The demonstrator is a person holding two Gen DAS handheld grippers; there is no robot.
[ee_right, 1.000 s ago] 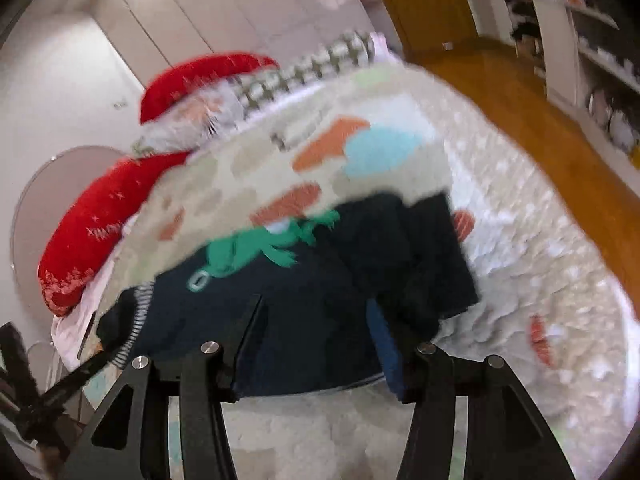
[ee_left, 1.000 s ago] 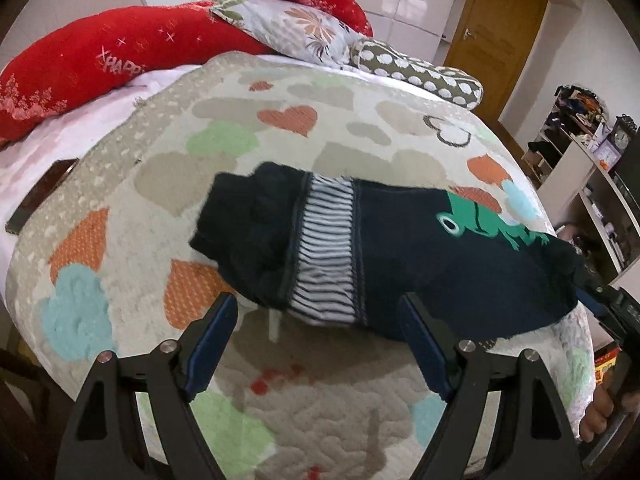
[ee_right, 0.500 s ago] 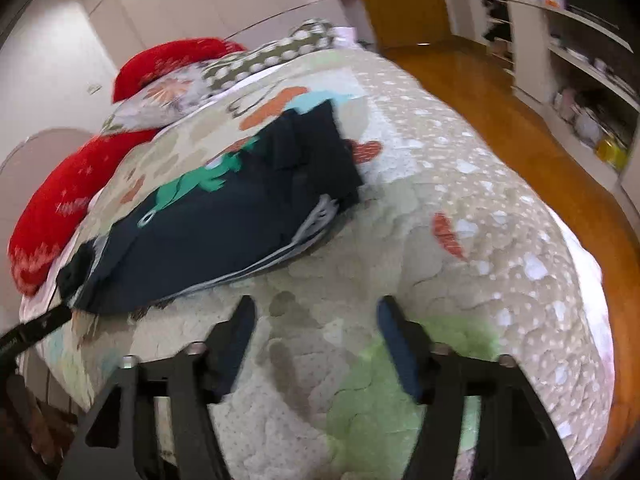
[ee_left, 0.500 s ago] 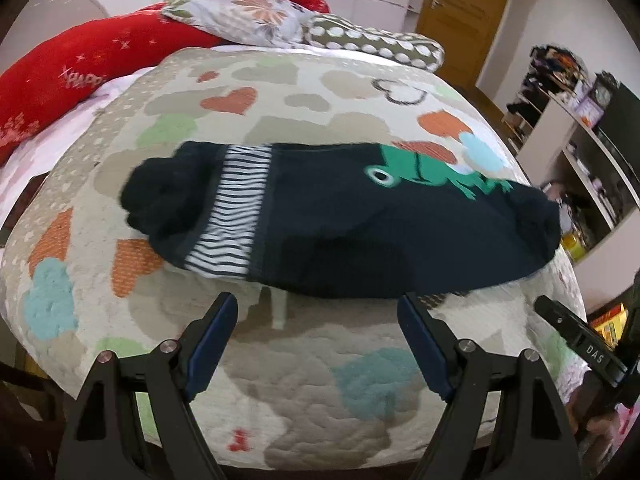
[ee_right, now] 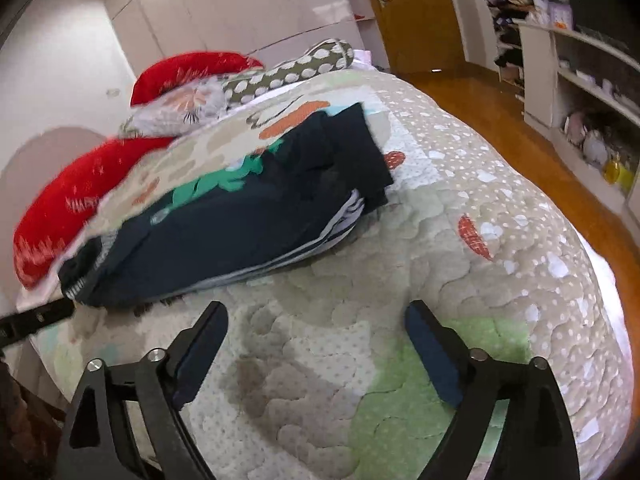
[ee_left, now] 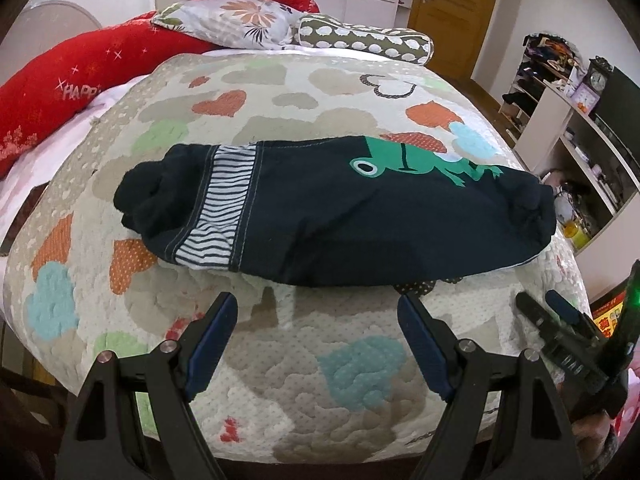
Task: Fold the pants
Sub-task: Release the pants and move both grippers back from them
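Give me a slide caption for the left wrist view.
Open left claw hovers over the heart-print quilt, facing dark pants folded lengthwise, green frog print up.

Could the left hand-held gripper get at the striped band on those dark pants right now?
Probably yes. The left hand-held gripper is open, and only bare quilt lies between it and the striped band on the pants.

Bare heart-patterned quilted bedspread [ee_left: 360, 352] lies between the folded dark navy pants with green frog print [ee_left: 340, 208] and the near bed edge, giving open passage. Red bolster [ee_left: 80, 76], floral pillow [ee_left: 236, 24] and dotted roll cushion [ee_left: 368, 40] block the far end.
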